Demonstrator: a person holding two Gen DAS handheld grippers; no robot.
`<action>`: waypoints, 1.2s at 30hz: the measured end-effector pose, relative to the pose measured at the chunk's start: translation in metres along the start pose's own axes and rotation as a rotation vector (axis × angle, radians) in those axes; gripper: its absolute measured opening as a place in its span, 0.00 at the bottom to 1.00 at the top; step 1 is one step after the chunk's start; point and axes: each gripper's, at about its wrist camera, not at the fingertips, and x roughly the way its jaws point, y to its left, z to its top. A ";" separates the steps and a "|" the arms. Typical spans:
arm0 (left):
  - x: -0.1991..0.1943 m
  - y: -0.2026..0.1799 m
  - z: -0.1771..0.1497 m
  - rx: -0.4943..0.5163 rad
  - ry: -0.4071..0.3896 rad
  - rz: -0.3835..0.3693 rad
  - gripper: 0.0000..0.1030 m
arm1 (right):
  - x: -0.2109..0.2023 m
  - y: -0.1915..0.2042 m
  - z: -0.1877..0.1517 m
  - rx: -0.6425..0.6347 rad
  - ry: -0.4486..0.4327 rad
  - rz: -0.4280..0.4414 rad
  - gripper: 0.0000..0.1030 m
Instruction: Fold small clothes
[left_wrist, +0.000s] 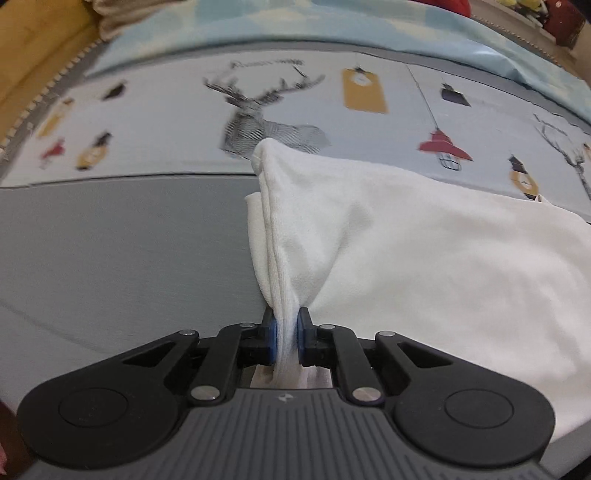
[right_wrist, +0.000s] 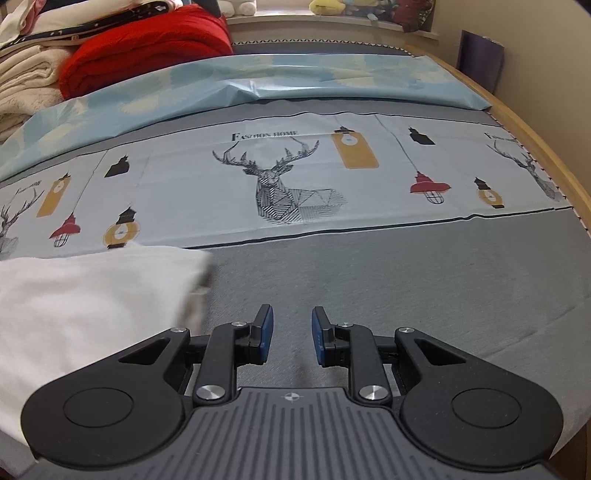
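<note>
A small white garment lies on the grey bed sheet. My left gripper is shut on a bunched left edge of it and lifts that edge into a ridge. The rest of the cloth spreads to the right. In the right wrist view the same white garment lies at the lower left. My right gripper is open and empty just above the grey sheet, to the right of the garment's edge.
A printed band with a deer and lanterns crosses the bed. A light blue cloth lies beyond it. A red blanket and cream towels are stacked at the back left. The wooden bed edge runs along the right.
</note>
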 end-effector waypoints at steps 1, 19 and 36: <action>-0.004 0.000 0.001 -0.005 -0.003 -0.009 0.10 | -0.001 0.001 -0.001 -0.008 -0.003 -0.001 0.23; -0.087 -0.204 0.032 -0.007 -0.036 -0.631 0.10 | -0.006 -0.041 -0.008 0.041 -0.004 -0.030 0.23; -0.074 -0.198 0.029 0.067 0.027 -0.645 0.21 | 0.017 0.014 0.000 0.105 0.144 0.328 0.42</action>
